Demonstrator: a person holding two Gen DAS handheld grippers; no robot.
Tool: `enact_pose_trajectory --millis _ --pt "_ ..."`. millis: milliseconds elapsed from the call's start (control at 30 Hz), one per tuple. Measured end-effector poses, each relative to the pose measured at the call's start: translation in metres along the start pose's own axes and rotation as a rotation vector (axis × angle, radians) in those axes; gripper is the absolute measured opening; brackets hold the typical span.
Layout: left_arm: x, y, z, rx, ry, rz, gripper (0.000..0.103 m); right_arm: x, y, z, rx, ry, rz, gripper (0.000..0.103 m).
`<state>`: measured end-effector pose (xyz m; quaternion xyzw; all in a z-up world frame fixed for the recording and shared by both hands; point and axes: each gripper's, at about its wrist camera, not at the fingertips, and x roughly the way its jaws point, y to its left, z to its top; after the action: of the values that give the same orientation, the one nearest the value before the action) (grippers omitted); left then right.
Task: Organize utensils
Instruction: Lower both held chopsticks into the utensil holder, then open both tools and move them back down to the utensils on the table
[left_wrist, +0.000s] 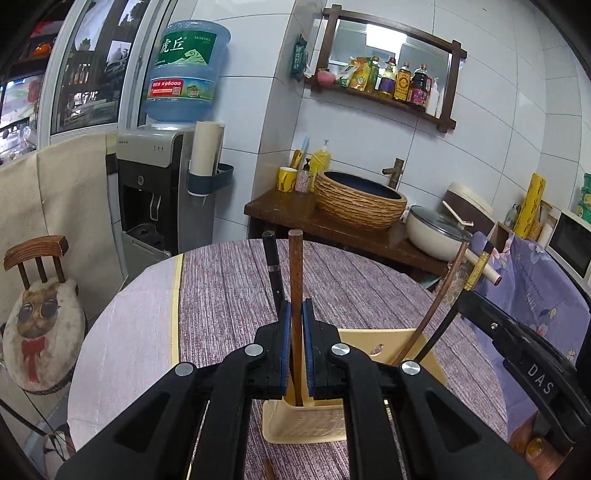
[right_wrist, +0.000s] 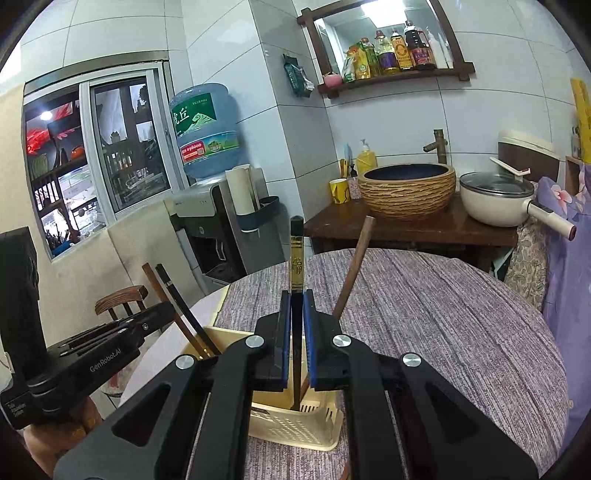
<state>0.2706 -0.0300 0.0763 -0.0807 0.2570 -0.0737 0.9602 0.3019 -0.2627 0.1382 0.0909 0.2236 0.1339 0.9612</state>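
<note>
Round table (left_wrist: 229, 280), purple cloth: left gripper (left_wrist: 295, 314) clamps a brown chopstick (left_wrist: 295, 266), right gripper (right_wrist: 295, 306) a black one (right_wrist: 296, 258) — both tips inside the cream holder (right_wrist: 295, 432); others already stand there — release remains.

The blue plastic water jug (left_wrist: 184, 70) atop the grey dispenser carries a green label reading "虎丘" and "TIGER HILL". Right of that jug, the black right hand-held gripper (left_wrist: 524, 354) reads "DAS"; the black left hand-held gripper (right_wrist: 103, 354) reads "GenRobot.AI".

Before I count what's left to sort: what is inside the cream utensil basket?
The cream basket holds four chopsticks: a brown one and a black-and-gold one, each clamped by a hand-held gripper, plus two loose. The basket bottom is hidden.
</note>
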Motion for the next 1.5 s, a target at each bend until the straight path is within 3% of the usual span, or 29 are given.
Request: enact_pose_trajectory --millis 233,267,300,367,467,567,733,867,1067,1333,1500 --pt "-0.001 -0.004 -0.002 0.017 -0.009 -0.002 0.007 -0.002 -0.003 -0.002 0.005 -0.024 0.007 0.009" --pt "-0.005 -0.005 -0.002 0.027 -0.021 0.000 0.010 -0.004 -0.001 -0.002 -0.008 -0.029 0.002 0.016" --pt "-0.009 -0.006 -0.003 0.032 -0.034 0.000 0.014 -0.007 0.000 -0.003 -0.020 -0.038 -0.002 0.031" --pt "-0.016 -0.007 -0.005 0.032 -0.055 -0.005 0.035 -0.016 0.004 -0.004 -0.037 -0.070 -0.016 0.052" --pt "-0.031 -0.003 -0.011 0.024 -0.081 -0.006 0.050 -0.033 0.007 -0.009 -0.054 -0.099 -0.029 0.053" --pt "-0.044 0.004 -0.022 0.020 -0.080 -0.010 0.061 -0.045 0.010 -0.018 -0.075 -0.093 -0.034 0.064" --pt "-0.057 0.020 -0.045 0.004 -0.050 0.025 0.074 -0.066 0.010 -0.046 -0.122 -0.063 -0.075 0.068" --pt "-0.056 0.035 -0.072 -0.013 0.018 0.061 0.077 -0.071 -0.003 -0.070 -0.096 0.004 -0.101 0.077" --pt "-0.046 0.057 -0.114 -0.054 0.151 0.109 0.077 -0.062 -0.023 -0.116 -0.059 0.158 -0.166 0.077" --pt "-0.045 0.063 -0.154 -0.053 0.241 0.114 0.072 -0.054 -0.038 -0.164 -0.009 0.290 -0.211 0.077" --pt "-0.044 0.062 -0.169 -0.035 0.277 0.108 0.068 -0.056 -0.035 -0.177 -0.035 0.320 -0.235 0.077"
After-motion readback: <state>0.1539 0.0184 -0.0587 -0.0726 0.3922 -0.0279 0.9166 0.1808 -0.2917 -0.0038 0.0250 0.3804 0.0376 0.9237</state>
